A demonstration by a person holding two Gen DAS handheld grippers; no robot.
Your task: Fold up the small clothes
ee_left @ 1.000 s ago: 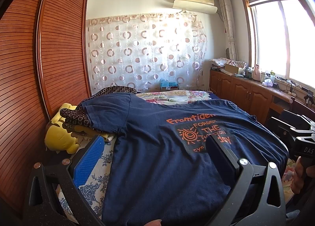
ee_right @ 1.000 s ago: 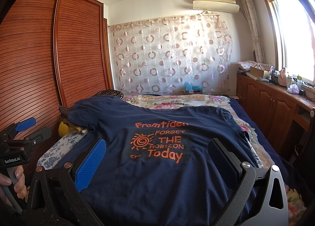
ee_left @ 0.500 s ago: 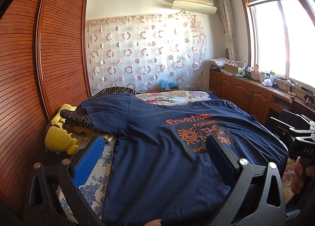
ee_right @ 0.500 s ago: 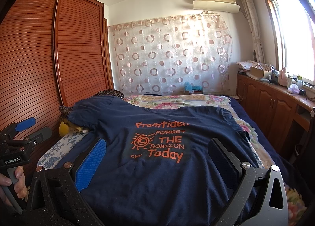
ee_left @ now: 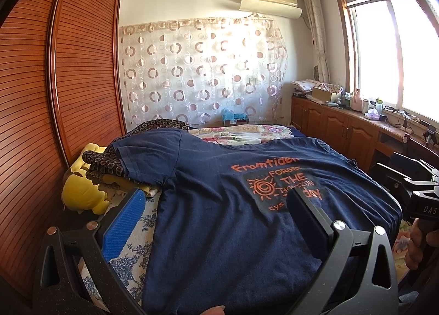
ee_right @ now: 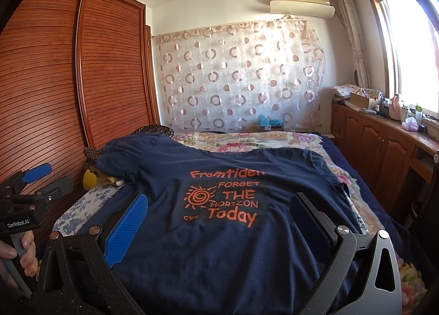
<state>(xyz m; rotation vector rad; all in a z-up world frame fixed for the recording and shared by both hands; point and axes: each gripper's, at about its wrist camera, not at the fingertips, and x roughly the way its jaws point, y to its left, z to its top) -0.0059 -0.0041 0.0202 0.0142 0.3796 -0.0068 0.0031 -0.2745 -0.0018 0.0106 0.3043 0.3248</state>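
Two grippers, left gripper (ee_left: 216, 221) and right gripper (ee_right: 219, 224), hover spread wide and empty above the navy cotton T-shirt with orange print (ee_right: 219, 246), laid flat across the floral bed (ee_right: 247, 139), ready for folding.

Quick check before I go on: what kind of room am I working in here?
A home bedroom, most likely. The navy T-shirt lies spread on a bed with floral bedding, a tall wooden wardrobe stands alongside, and a curtain hangs beyond the bed.
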